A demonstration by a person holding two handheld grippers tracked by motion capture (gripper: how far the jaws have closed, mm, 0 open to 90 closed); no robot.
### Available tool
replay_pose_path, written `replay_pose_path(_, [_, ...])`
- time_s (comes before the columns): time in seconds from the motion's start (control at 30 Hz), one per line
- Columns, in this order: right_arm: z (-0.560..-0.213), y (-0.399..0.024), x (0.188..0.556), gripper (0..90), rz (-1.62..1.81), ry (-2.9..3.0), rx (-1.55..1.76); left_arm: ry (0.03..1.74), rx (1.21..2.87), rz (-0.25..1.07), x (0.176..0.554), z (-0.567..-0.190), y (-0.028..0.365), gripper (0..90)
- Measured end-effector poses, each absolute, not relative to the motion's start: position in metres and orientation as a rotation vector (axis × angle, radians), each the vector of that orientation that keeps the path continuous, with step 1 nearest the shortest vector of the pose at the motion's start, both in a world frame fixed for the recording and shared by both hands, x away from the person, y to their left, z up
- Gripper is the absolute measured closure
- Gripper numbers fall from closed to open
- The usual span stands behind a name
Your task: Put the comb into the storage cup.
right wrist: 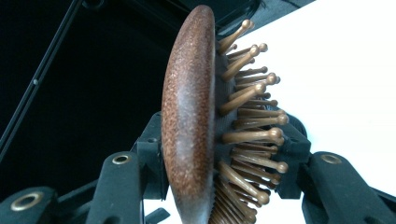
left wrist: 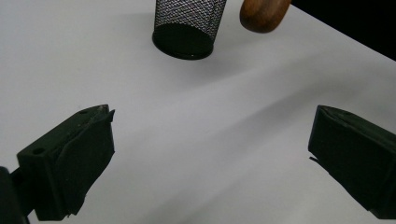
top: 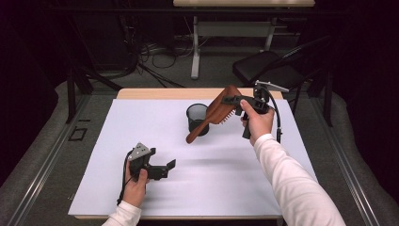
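The brown wooden paddle hairbrush (top: 217,111), clamped at its head by the right gripper (top: 234,100) above the black mesh cup (top: 196,117), should be tipped handle-down into it; the right gripper view adds its bristles (right wrist: 250,135), while the left gripper (top: 168,165) hangs wide open, empty.

The wooden hairbrush (top: 217,110) hangs tilted in the air — handle end low. It sits seemingly just over the black mesh cup (top: 196,117) — upright on the table.
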State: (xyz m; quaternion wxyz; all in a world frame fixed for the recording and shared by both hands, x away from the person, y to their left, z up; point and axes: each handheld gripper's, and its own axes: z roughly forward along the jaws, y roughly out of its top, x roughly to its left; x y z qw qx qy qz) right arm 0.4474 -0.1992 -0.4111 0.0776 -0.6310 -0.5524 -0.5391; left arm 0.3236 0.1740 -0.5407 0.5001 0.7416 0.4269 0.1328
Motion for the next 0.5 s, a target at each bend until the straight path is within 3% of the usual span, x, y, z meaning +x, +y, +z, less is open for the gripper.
replay_pose_path(0.5, [-0.395,-0.209,0.461,48.7,-1.665,-1.609,-1.967,1.033,1.791,0.320,0.324,-0.541,0.174,0.3])
